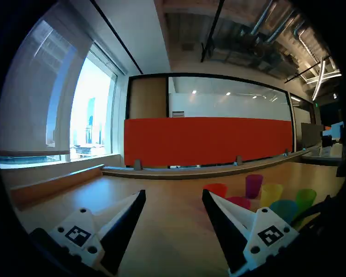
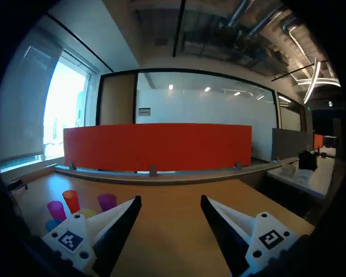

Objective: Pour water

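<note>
Fingers (image 1: 127,221) wide on left gripper (image 1: 173,191) & right gripper (image 2: 170,197), bare desk (image 1: 173,240) btwn, cups (image 1: 270,194) beside

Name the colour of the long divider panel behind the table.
Orange-red divider panel; it shows best in the right gripper view.

This is an open-plan office. A long pale wooden desk (image 1: 173,226) runs to a curved orange-red divider screen (image 1: 205,141) at its far edge. Beyond the screen stands a glass-walled room (image 1: 228,99) with recessed ceiling spots. Overhead are bare pipes and ducts (image 1: 274,23) and slim white strip lights (image 1: 318,81). A tall window (image 1: 92,115) on the left looks out on city towers.
</note>
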`<action>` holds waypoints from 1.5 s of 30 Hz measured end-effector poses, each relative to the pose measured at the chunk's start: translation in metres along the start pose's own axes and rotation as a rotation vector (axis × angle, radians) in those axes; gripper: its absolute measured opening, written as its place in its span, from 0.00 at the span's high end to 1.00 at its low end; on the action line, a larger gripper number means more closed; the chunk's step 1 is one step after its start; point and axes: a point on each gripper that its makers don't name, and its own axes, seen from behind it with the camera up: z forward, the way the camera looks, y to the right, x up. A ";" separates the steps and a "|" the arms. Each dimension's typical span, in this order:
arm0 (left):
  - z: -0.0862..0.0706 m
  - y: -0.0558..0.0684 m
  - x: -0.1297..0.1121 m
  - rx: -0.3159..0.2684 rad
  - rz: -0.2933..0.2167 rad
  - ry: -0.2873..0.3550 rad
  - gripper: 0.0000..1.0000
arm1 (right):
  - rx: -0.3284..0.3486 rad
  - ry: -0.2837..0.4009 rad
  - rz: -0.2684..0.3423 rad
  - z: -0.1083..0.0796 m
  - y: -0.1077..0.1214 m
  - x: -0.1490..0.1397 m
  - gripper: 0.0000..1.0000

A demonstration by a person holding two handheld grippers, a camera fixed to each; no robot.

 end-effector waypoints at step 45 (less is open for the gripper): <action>0.006 0.005 -0.018 -0.025 -0.007 -0.067 0.00 | 0.021 0.028 0.003 -0.010 0.001 0.004 0.00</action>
